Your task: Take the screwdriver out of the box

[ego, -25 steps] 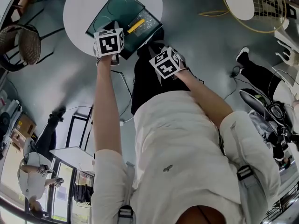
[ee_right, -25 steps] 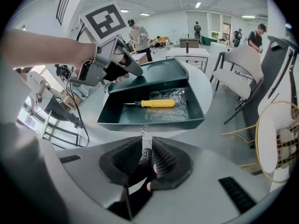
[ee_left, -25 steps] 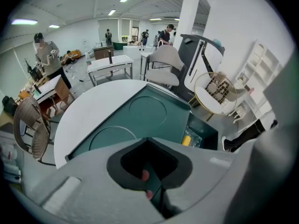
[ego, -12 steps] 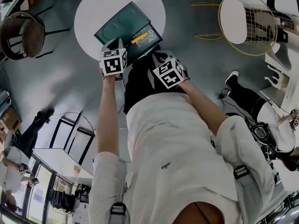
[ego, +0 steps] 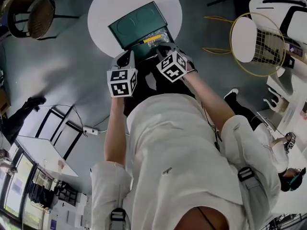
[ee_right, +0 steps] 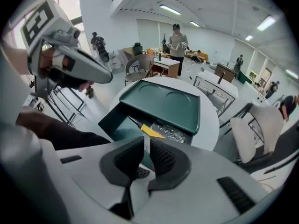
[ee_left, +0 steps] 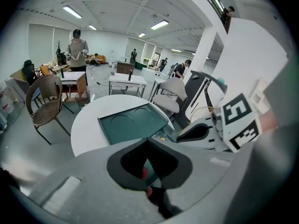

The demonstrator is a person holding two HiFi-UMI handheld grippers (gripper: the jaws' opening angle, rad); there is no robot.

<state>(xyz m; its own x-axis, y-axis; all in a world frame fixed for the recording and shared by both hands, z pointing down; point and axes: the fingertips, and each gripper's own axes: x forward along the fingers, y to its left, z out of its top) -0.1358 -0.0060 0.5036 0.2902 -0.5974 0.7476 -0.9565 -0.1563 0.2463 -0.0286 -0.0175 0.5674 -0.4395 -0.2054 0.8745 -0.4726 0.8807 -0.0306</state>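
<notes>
One relation matters. The screwdriver [ee_right: 149, 130] is seen ahead of and below the right gripper [ee_right: 146, 143]. It lies in the open box [ee_right: 112, 125] on the round table [ee_right: 211, 120], close along the foot of the opened lid [ee_right: 163, 104], with a clear plastic bag [ee_right: 173, 133] just beside its handle.

The long axis is laid slantwise across the right gripper view, dark shaft up-left and yellow handle down-right, so mostly crosswise to the slit between the pads. A wrist roll is likely needed before the handle can be straddled.

The right gripper is judged the nearer. In the head view it is held over the box's near edge, close to the handle, pitched steeply down. Its jaws have just been opened to a narrow slit, with nothing seen between them.

The left gripper [ee_left: 146, 141] is held short of the box's near-left corner, tilted down, fingertips pressed together on nothing.
</notes>
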